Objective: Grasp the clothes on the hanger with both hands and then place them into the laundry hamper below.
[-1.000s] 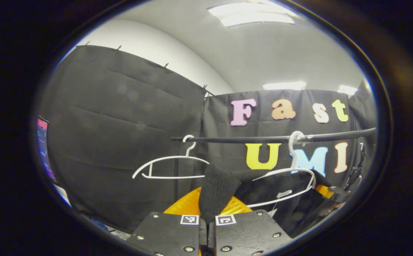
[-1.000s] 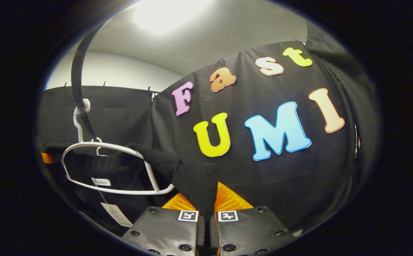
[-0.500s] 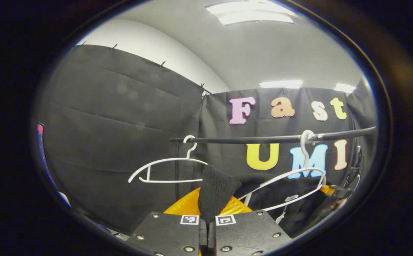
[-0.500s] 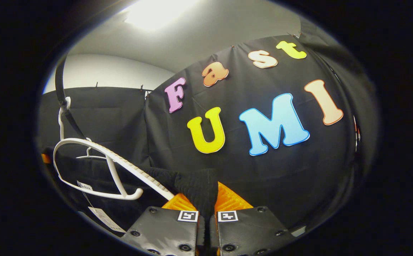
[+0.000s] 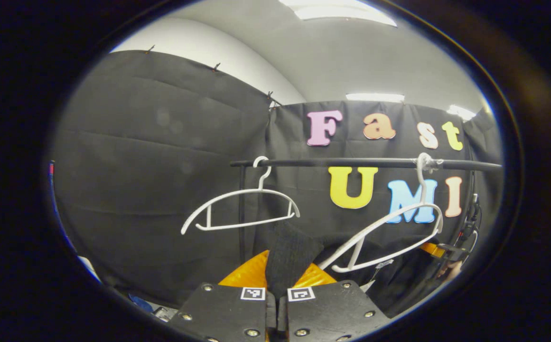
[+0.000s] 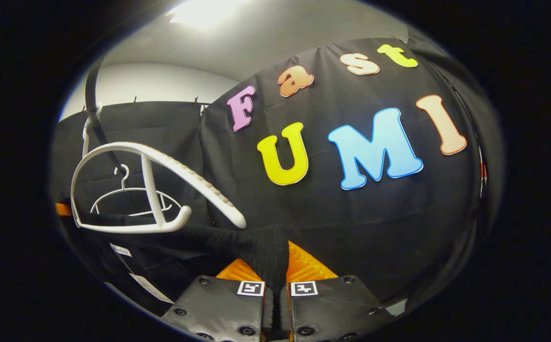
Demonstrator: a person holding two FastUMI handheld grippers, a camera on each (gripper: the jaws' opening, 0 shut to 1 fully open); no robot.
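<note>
1. The black garment (image 5: 394, 273) hangs slack below a tilted white hanger (image 5: 389, 237), stretched between both grippers and off the hanger's arms.
2. A black rail (image 5: 351, 163) carries that hanger and a second, bare hanger (image 5: 242, 209) to its left.
3. The left gripper (image 5: 277, 285) is clenched on a knit fold of the garment; the right gripper (image 6: 277, 280) pinches another fold.
4. A white neck label (image 6: 121, 250) and a hanging tag (image 6: 152, 288) show on the garment, their writing too small to read.

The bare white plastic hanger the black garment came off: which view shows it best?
The right gripper view: the white plastic hanger hangs large and close, its ribbed arm and crossbar clear. The left gripper view shows it smaller, tilted, hooked on the black rail.
</note>
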